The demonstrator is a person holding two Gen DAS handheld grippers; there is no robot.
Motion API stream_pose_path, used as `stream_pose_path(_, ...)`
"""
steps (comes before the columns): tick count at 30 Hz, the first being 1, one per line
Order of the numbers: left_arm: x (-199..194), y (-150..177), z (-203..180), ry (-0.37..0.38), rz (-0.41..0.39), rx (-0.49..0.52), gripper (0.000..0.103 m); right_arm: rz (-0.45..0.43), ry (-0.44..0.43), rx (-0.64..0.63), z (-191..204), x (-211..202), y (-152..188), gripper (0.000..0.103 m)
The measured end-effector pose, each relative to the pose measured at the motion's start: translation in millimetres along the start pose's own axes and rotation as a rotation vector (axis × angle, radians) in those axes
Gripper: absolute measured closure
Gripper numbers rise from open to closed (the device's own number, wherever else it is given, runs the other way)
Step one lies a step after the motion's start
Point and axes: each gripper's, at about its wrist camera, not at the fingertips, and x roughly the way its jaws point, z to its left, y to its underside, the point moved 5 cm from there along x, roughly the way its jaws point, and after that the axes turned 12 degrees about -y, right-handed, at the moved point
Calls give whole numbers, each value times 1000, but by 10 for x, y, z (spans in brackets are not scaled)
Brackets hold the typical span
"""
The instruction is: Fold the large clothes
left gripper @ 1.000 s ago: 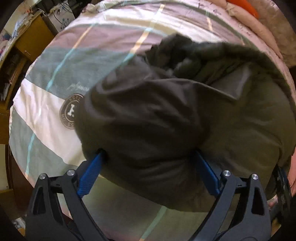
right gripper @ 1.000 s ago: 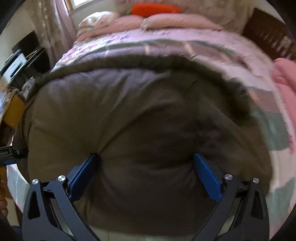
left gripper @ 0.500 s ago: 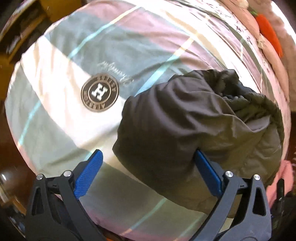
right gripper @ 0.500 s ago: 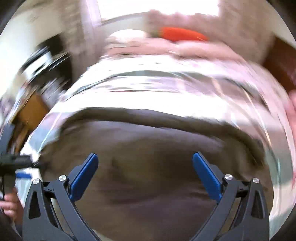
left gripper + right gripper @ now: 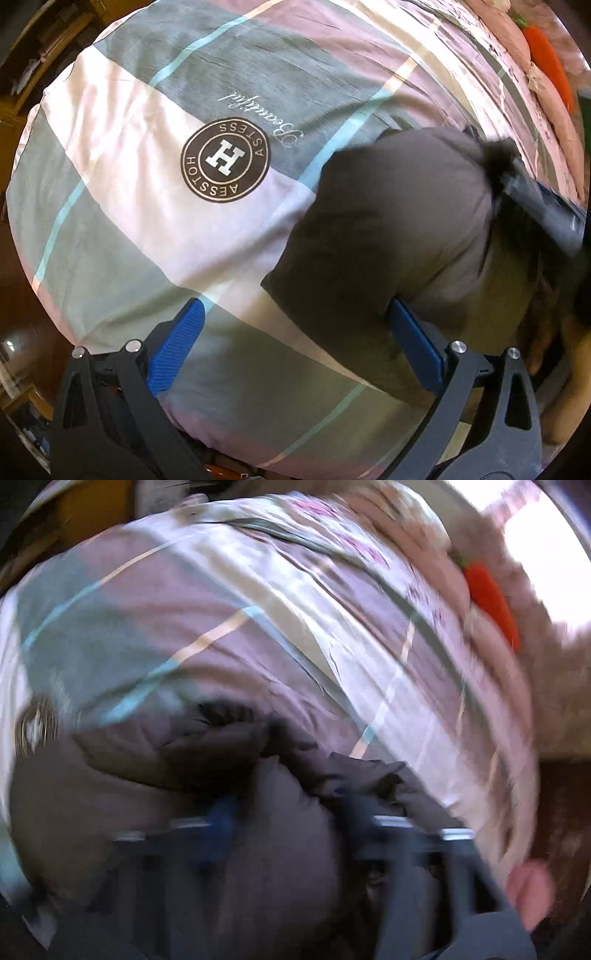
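the dark padded jacket [image 5: 399,236] lies bunched on the bed's striped duvet [image 5: 155,206], just right of the round "H" logo [image 5: 225,159]. the left gripper [image 5: 291,336] points down with its jaws wide — the left blue pad over bare duvet, the right one against the jacket's edge, gripping nothing. the right gripper [image 5: 284,834] is a blur — its jaws are closing with a fold of jacket between them.
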Motion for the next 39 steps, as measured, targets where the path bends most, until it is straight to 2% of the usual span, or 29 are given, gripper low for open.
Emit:
stream_pose_path(1,26,15,-47,-11,4,17,2,-34,10,35,-48,2,-75,87)
stream_pose_path(2,40,30,-78,-17,9,28,2,-81,37,86,-153,-35,-171,90)
stream_pose_path(4,81,72,-150,-22,20,55,2,-155,46,165,-284,-97,-279,90)
stream_pose_path(6,107,102,-225,-42,16,84,2,-223,11,196,-333,-148,-372,89)
stream_pose_path(7,112,106,-243,-50,13,90,2,-248,-8,208,-345,-201,-372,86)
stream_pose_path(9,128,119,-283,-75,9,103,2,-335,-76,251,-400,-437,-338,71)
stream_pose_path(11,168,135,-323,-91,23,110,2,-439,-87,316,-515,-739,-286,35)
stream_pose_path(13,191,145,-341,-87,34,105,2,-517,-137,377,-603,-1033,-189,26)
stream_pose_path(14,195,146,-352,-82,38,101,2,-501,-188,380,-592,-1066,-162,26)
stream_pose_path(15,191,147,-361,-76,40,98,2,-432,-280,369,-522,-1039,-127,26)
stream_pose_path(16,180,149,-370,-67,41,95,2,-346,-355,345,-414,-973,-90,32)
stream_pose_path(17,178,152,-364,-64,41,95,2,-292,-374,322,-332,-919,-65,48)
stream_pose_path(20,189,186,-400,-70,45,101,2,-66,-333,201,53,-529,37,52)
stream_pose_path(23,222,247,-453,-77,53,115,2,49,-295,193,227,-33,20,51)
stream_pose_path(25,248,259,-484,-84,50,122,2,15,-250,215,192,201,-98,51)
stream_pose_path(28,272,255,-532,-85,50,132,2,-133,-143,287,-54,327,-347,52)
stream_pose_path(30,255,279,-576,-87,42,139,2,-220,-109,353,-252,269,-451,53)
stream_pose_path(32,269,270,-612,-87,41,148,2,-378,-64,409,-481,-36,-526,53)
stream_pose_path(34,285,280,-558,-70,49,145,2,-476,-109,435,-670,-360,-535,50)
stream_pose_path(37,175,246,-543,-40,18,108,2,-497,-224,441,-853,-807,-320,23)
stream_pose_path(39,74,217,-525,-40,-28,104,2,-486,-290,439,-940,-1047,-17,21)
